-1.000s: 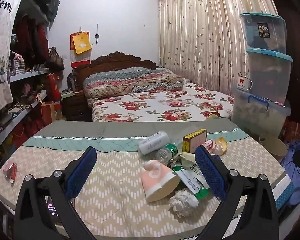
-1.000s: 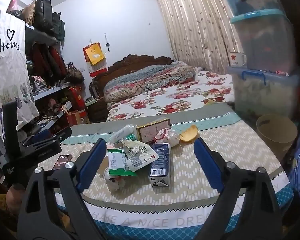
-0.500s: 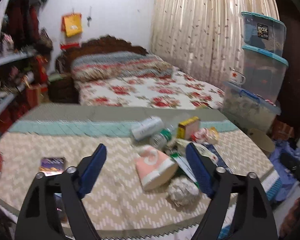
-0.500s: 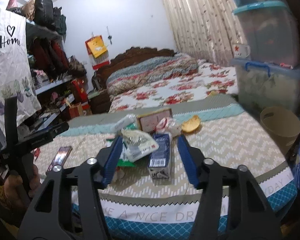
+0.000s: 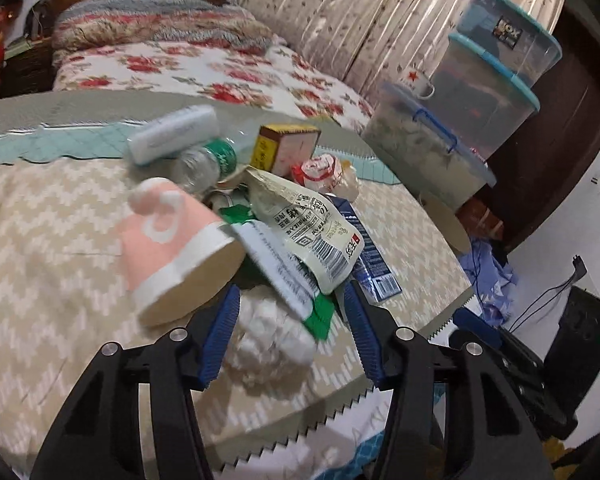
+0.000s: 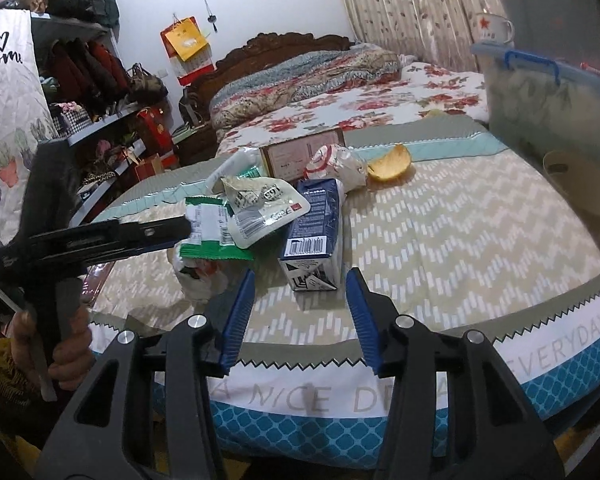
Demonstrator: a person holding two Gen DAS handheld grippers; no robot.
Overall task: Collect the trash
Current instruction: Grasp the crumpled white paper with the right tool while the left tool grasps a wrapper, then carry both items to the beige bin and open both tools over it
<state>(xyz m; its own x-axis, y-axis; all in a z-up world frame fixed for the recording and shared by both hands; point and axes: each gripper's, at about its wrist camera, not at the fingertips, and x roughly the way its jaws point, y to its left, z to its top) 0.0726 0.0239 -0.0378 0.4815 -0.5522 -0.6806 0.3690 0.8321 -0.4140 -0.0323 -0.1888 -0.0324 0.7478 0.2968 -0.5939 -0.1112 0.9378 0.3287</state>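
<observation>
A heap of trash lies on the round table [image 5: 40, 216]. My left gripper [image 5: 290, 304] is open, its jaws on either side of a crumpled white paper ball [image 5: 268, 332], not closed on it. Behind the ball lie a pink paper cup [image 5: 168, 240] on its side, a green-white wrapper [image 5: 288, 280] and a white printed wrapper [image 5: 312, 224]. My right gripper [image 6: 300, 284] is open, just in front of a blue carton [image 6: 314, 236]. In the right wrist view the left gripper [image 6: 100, 236] reaches in from the left to the wrappers [image 6: 220, 228].
Further back lie a plastic bottle [image 5: 204, 160], a white tube [image 5: 172, 132], a yellow box [image 5: 284, 148] and an orange peel [image 6: 392, 162]. A beige bin [image 6: 580, 184] stands right of the table, beside stacked storage boxes [image 5: 460, 120]. A bed [image 6: 340, 92] lies behind.
My left gripper moved forward and down to the paper ball and its jaws narrowed. My right gripper narrowed and came closer to the blue carton.
</observation>
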